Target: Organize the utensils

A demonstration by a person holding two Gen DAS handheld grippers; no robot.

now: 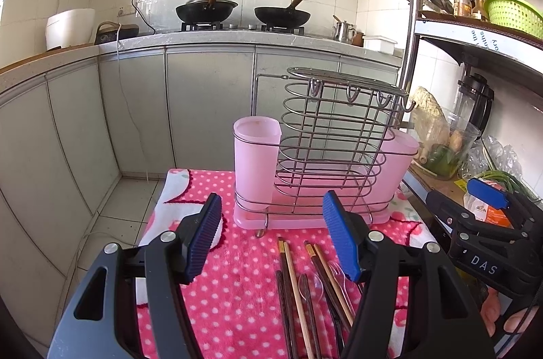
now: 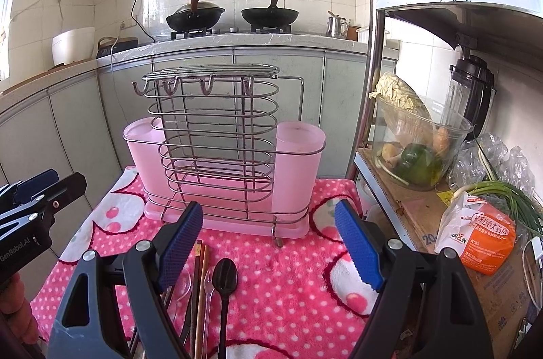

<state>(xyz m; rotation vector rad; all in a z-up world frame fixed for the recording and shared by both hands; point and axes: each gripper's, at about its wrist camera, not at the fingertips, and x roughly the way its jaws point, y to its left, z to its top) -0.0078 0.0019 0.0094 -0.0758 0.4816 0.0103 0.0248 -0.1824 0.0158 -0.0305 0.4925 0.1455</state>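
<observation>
A wire utensil rack (image 1: 325,141) (image 2: 217,141) with a pink cup at each end (image 1: 256,162) (image 2: 295,168) stands on a pink drip tray at the back of a pink polka-dot cloth (image 1: 234,284) (image 2: 288,284). Several chopsticks (image 1: 295,287) (image 2: 200,298) and clear plastic spoons (image 1: 315,282) (image 2: 185,286) lie on the cloth in front of it. A black spoon (image 2: 225,277) lies beside them. My left gripper (image 1: 271,233) is open and empty above the cloth, left of the utensils. My right gripper (image 2: 269,238) is open and empty, right of them.
A metal shelf (image 2: 400,216) stands right of the cloth with a glass bowl of vegetables (image 2: 417,145), a blender, green onions (image 2: 509,199) and an orange packet (image 2: 482,240). Cabinets and a stove with two woks (image 1: 244,11) are behind. The floor drops off left of the cloth.
</observation>
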